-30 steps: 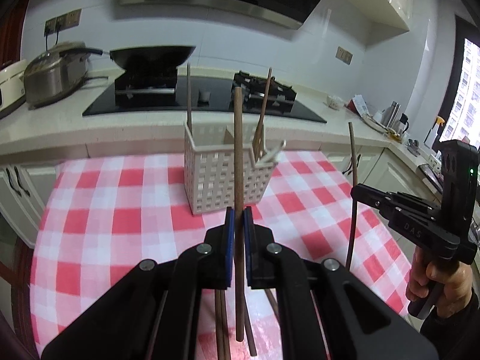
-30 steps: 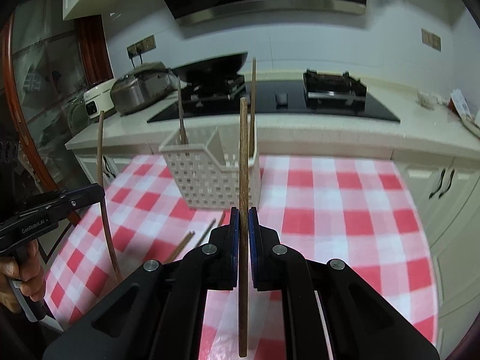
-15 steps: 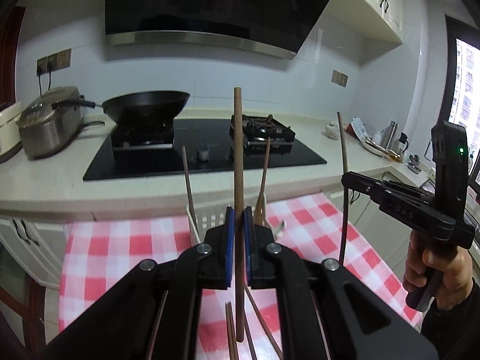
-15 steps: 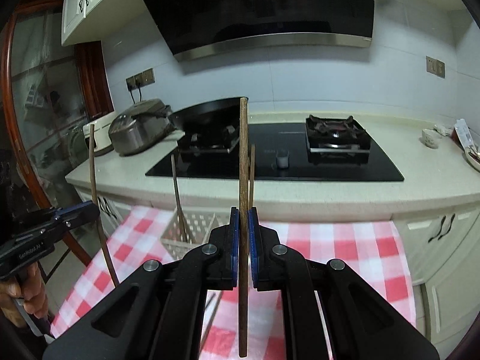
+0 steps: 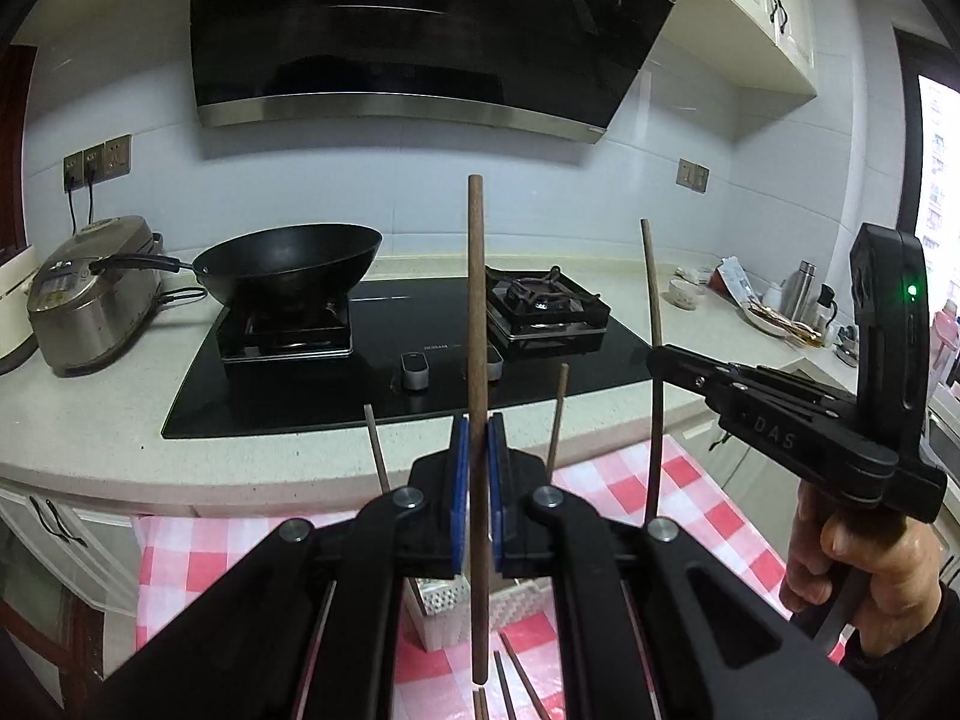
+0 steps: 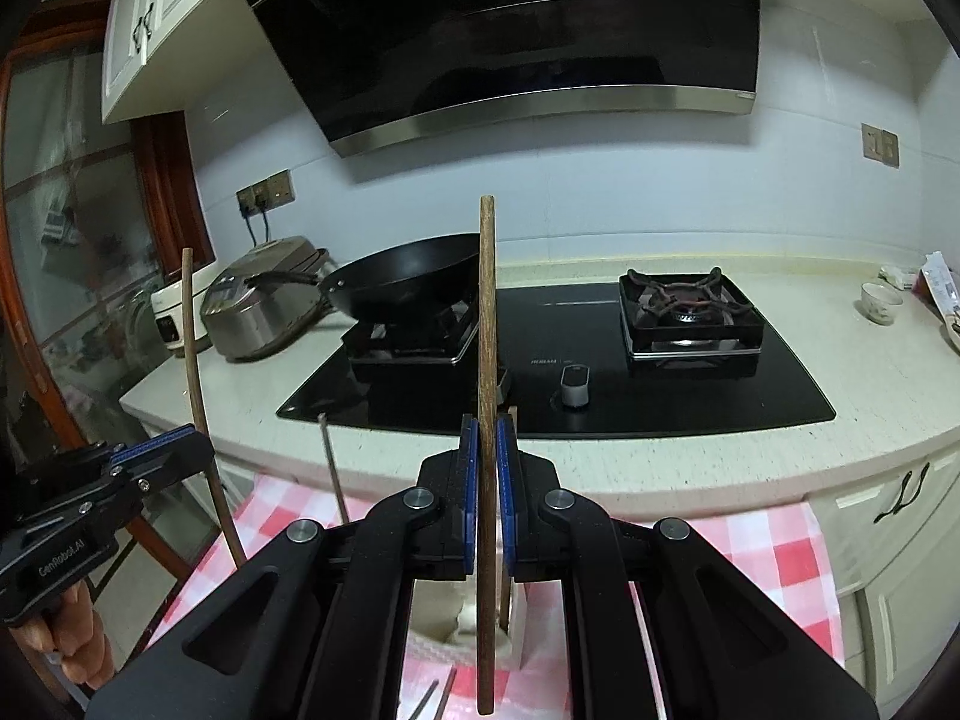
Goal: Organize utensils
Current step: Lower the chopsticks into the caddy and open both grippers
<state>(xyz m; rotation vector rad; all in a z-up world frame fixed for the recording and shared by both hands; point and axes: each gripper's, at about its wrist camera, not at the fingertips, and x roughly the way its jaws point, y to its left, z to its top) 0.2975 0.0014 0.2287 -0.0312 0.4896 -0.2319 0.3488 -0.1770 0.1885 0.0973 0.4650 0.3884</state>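
My left gripper (image 5: 478,438) is shut on a dark brown chopstick (image 5: 477,312) held upright. It also shows at the left of the right wrist view (image 6: 174,450), its chopstick (image 6: 195,348) standing up. My right gripper (image 6: 487,438) is shut on a lighter wooden chopstick (image 6: 487,312), also upright. It shows in the left wrist view (image 5: 660,357) with its chopstick (image 5: 653,288). The white utensil basket (image 5: 441,600) lies low between my fingers, mostly hidden; it also shows in the right wrist view (image 6: 438,618). Stick ends (image 5: 555,414) rise from it. Loose chopsticks (image 5: 516,684) lie on the cloth.
The table has a red-and-white checked cloth (image 5: 600,480). Behind it runs a counter (image 5: 90,420) with a black cooktop (image 6: 600,384), a wok (image 5: 288,264), a rice cooker (image 5: 90,294) and a gas burner (image 6: 690,306). A range hood (image 5: 420,30) hangs above.
Both grippers have risen and tilted up with their chopsticks. The basket and cloth have dropped to the bottom of both views; the counter and hood now fill them.
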